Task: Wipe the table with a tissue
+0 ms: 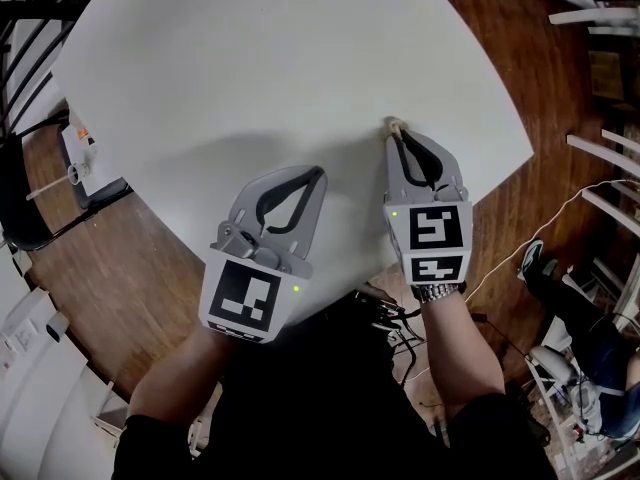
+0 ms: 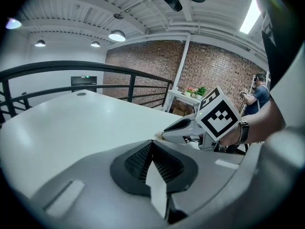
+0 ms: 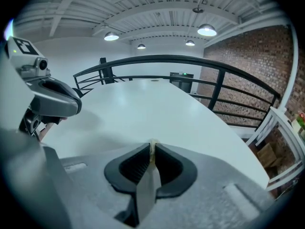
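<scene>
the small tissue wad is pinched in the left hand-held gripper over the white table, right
No, the small cream tissue wad is pinched in the right hand-held gripper, not the left hand-held gripper, over the white table. The right gripper view shows it between the jaws.

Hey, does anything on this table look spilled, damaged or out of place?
Nothing stands out. The white table looks bare and unmarked. The right gripper is shut on a small beige tissue wad, and the left gripper is shut with nothing in it.
</scene>
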`<state>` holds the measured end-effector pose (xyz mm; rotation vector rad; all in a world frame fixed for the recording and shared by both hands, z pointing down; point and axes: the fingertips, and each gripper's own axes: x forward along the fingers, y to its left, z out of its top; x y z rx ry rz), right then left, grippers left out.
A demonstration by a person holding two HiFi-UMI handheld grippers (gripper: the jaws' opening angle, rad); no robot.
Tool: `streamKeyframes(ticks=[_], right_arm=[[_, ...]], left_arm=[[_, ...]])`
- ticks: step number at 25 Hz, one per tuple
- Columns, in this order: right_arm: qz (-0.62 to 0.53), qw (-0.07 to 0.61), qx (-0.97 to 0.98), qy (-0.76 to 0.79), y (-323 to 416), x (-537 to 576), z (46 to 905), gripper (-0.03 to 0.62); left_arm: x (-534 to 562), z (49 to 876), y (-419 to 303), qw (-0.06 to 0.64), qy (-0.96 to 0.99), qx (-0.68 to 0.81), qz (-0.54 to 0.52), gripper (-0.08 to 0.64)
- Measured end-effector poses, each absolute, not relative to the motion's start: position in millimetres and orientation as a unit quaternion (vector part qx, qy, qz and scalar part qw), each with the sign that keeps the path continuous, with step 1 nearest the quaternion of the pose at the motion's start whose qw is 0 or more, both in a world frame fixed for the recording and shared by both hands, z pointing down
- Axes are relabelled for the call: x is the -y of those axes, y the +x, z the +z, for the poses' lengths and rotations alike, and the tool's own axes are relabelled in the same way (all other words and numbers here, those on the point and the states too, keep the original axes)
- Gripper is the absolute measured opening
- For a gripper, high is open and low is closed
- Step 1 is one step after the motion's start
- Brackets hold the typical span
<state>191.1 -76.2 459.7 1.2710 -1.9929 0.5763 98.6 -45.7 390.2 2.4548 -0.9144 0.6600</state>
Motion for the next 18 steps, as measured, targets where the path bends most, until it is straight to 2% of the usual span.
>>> streamKeyframes(ticks=[18], right_arm=[[0.214,0.350,0.784,0.466,165,69,459,0.026]], left_arm=[[45,389,90,0.218,0.885,0.337,0.237,0.014]])
